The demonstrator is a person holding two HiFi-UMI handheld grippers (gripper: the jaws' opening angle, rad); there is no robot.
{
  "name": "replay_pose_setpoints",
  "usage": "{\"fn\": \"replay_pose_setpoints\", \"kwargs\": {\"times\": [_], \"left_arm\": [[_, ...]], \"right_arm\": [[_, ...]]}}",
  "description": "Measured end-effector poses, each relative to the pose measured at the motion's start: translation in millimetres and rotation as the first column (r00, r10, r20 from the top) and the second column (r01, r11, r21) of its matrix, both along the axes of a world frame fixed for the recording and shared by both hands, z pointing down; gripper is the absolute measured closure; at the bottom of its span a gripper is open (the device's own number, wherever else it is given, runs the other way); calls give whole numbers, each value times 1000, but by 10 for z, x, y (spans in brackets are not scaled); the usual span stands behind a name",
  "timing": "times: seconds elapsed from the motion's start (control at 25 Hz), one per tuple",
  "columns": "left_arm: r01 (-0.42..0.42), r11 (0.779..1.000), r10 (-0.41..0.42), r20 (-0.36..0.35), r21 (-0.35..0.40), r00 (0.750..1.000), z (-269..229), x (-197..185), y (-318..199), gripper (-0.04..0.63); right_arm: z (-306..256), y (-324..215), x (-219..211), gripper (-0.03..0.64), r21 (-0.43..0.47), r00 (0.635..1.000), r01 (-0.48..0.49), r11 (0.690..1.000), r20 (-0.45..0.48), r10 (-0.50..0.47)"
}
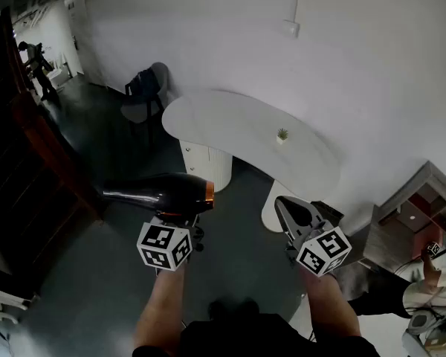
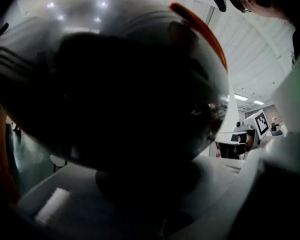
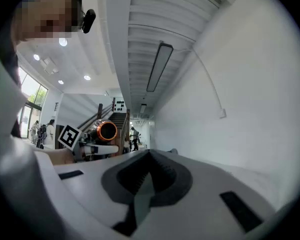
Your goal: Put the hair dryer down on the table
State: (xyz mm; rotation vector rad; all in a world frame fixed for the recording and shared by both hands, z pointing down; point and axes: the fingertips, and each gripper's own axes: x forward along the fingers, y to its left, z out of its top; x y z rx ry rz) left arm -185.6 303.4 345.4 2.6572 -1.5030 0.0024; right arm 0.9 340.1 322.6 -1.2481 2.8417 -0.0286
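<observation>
Gripping hair dryer, left claw; contact lost in shadow. Right claw closed.

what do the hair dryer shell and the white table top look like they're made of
The hair dryer is likely glossy dark plastic: its shell carries sharp bright highlights. Its orange ring looks satin; metal or plastic, cannot tell. The table has a smooth matt white top, even in tone without glare, perhaps laminate or painted board.
</observation>
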Motion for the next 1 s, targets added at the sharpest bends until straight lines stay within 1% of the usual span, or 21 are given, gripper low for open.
{"fn": "replay_pose_setpoints", "kwargs": {"times": [0.2, 0.48, 0.76, 1.0], "left_arm": [[34, 999, -34, 10, -6, 999, 76, 51, -64, 486], [9, 1000, -8, 50, -17, 999, 171, 400, -25, 486], [11, 1000, -10, 55, -16, 998, 161, 706, -69, 486], [26, 1000, -26, 66, 5, 997, 105, 956, -68, 486]], "right_arm": [[78, -141, 117, 606, -14, 1000, 0, 1000, 0, 0], [216, -223, 260, 606, -36, 1000, 11, 999, -1, -11], [273, -266, 489, 604, -50, 1000, 17, 999, 12, -16], [291, -222, 744, 604, -40, 999, 40, 998, 38, -39]]}}
